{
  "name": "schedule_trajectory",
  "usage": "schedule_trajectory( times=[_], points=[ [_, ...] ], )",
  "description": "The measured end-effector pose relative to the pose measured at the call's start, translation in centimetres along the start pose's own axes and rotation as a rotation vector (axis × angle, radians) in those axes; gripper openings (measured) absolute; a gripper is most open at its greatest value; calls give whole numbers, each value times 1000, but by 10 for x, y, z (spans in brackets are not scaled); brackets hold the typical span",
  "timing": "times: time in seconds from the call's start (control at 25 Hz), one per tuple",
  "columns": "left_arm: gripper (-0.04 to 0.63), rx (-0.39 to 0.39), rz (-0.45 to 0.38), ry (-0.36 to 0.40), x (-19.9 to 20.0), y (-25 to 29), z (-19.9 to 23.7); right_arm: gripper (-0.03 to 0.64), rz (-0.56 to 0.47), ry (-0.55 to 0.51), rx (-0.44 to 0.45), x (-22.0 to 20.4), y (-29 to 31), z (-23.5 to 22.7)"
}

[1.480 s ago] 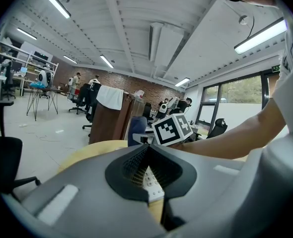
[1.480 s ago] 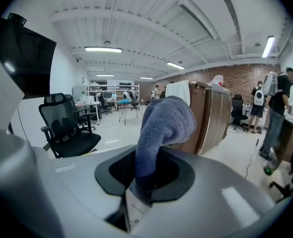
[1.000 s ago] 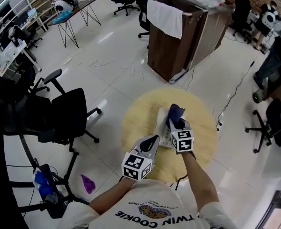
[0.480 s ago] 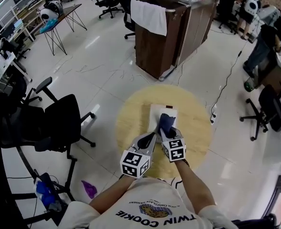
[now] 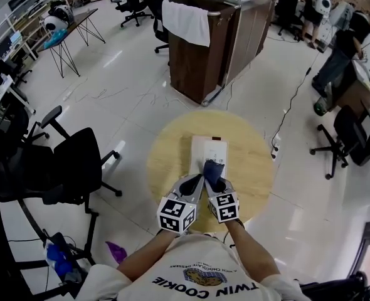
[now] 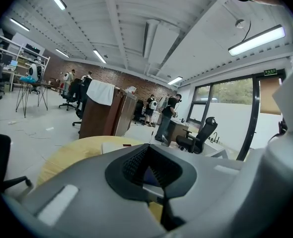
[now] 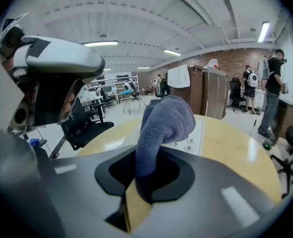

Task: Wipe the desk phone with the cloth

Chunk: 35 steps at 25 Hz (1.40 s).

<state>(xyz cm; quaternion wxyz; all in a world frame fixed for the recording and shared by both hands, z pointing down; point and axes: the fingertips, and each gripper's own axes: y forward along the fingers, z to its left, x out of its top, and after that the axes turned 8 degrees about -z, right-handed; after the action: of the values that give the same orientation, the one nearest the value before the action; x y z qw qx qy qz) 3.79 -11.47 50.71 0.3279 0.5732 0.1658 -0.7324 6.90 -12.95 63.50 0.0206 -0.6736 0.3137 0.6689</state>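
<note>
Right gripper (image 5: 211, 180) pulled back toward person; cloth (image 5: 213, 167) now at near edge of desk phone (image 5: 207, 149), lower centre of frame. Jaws clamped on blue cloth, tuft sticking up. Left gripper (image 5: 195, 182) just beside, jaws together, empty. Phone lies mid round table (image 5: 169, 162).

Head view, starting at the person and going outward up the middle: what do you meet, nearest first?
right gripper → cloth pinched in its fingers → desk phone on the round table → wooden cabinet on the floor beyond.
</note>
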Motion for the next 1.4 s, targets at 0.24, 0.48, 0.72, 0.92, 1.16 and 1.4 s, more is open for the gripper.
schedule_trajectory(
  times=[0.24, 0.48, 0.72, 0.92, 1.16, 1.4],
  points=[
    [-8, -13, 6, -2, 0, 2, -7, 66, -16, 13, -2, 4, -6, -1],
    [-8, 13, -8, 5, 5, 0, 0, 66, -117, 3, -33, 48, -2, -33],
    [-8, 37, -4, 9, 5, 4, 1, 66, -167, -43, -81, 97, 18, -91],
    [-8, 42, 10, 23, 7, 8, 0, 66, -160, -56, -90, 116, 44, -123],
    [-8, 66, 11, 30, 10, 15, 5, 66, -130, -71, -91, 115, 63, -141],
    [-8, 86, 15, 23, 5, 16, 13, 66, -85, -65, -84, 93, 75, -140]
  ],
)
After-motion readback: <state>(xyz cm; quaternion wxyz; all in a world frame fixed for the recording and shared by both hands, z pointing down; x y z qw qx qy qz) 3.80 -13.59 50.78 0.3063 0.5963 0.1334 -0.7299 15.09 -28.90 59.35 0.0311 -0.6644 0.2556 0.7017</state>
